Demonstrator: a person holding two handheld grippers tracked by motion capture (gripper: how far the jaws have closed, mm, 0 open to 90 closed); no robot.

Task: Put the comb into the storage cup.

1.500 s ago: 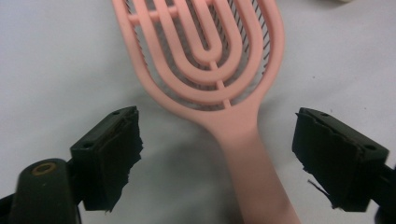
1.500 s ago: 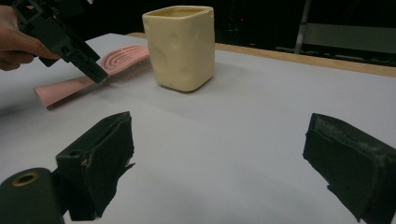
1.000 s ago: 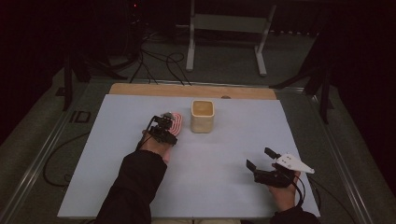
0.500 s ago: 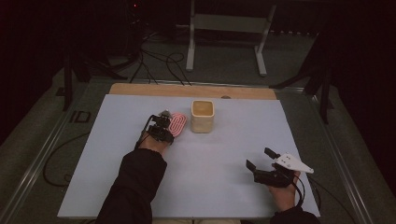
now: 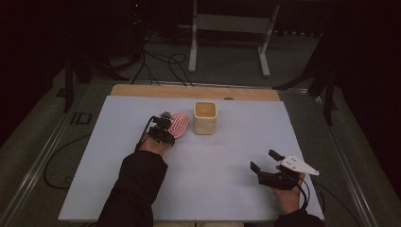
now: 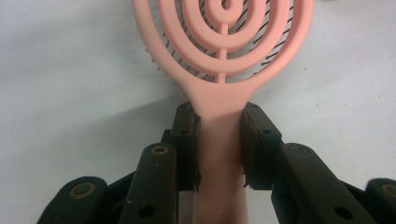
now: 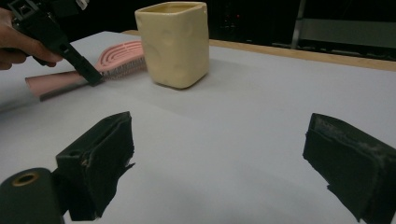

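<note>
Brush (image 6: 224, 56) handle clamped in left tool (image 6: 219, 140), beside cup (image 5: 204, 117)

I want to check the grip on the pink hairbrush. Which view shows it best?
The left gripper view: the left gripper pinches the hairbrush handle, close up. The high view shows the brush small beside the cup; the right gripper view shows it side-on, far off.

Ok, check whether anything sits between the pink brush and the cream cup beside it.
Nothing visible does. The pink brush, its handle clamped by the left gripper, lies on the white table cover just left of the cream cup, with bare cover between them.
</note>
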